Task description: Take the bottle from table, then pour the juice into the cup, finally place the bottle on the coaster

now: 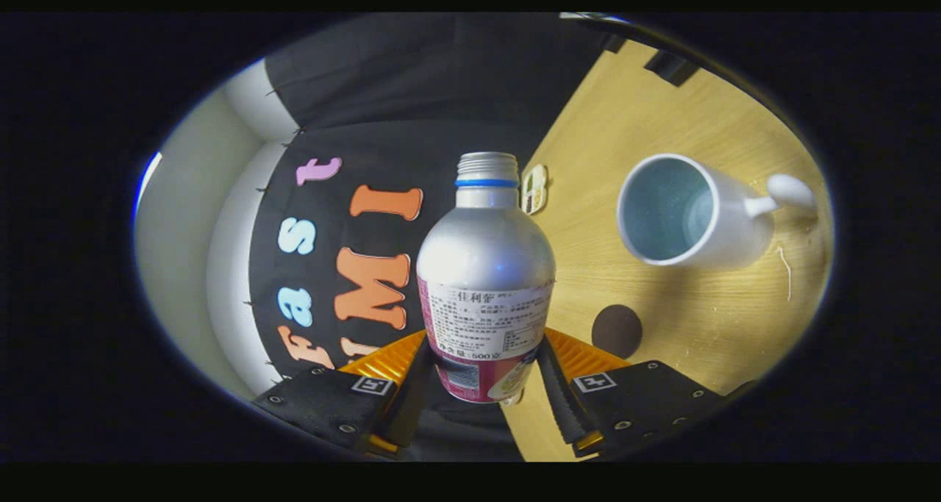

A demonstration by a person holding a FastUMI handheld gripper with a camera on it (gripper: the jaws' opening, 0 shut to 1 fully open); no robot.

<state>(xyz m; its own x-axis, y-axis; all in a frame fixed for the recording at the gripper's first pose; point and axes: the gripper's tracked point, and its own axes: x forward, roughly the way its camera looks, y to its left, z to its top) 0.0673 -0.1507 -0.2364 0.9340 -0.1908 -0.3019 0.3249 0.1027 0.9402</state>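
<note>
Two fingers press the bottle (485, 267) low on its label, the gripper (484, 373) closed on it, lifted and tilted; smooth metal looks rigid, slippery, likely light; the hold suits the label band; its mouth is uncapped; beyond lie the cup (684, 212) and dark coaster (616, 331) on a wooden table (706, 318); black cloth wall behind.

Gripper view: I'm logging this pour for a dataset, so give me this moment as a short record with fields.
bottle: silver, cap off, blue ring at the neck, held between the fingers
tongs: shut on the bottle's lower labelled part
cup: white mug with handle, on the table, beyond the fingers, apart from the bottle; contents cannot be told
coaster: dark round disc on the table, bare
table: light wood
view tilt: table appears rotated, so the tongs look rolled sideways
</note>
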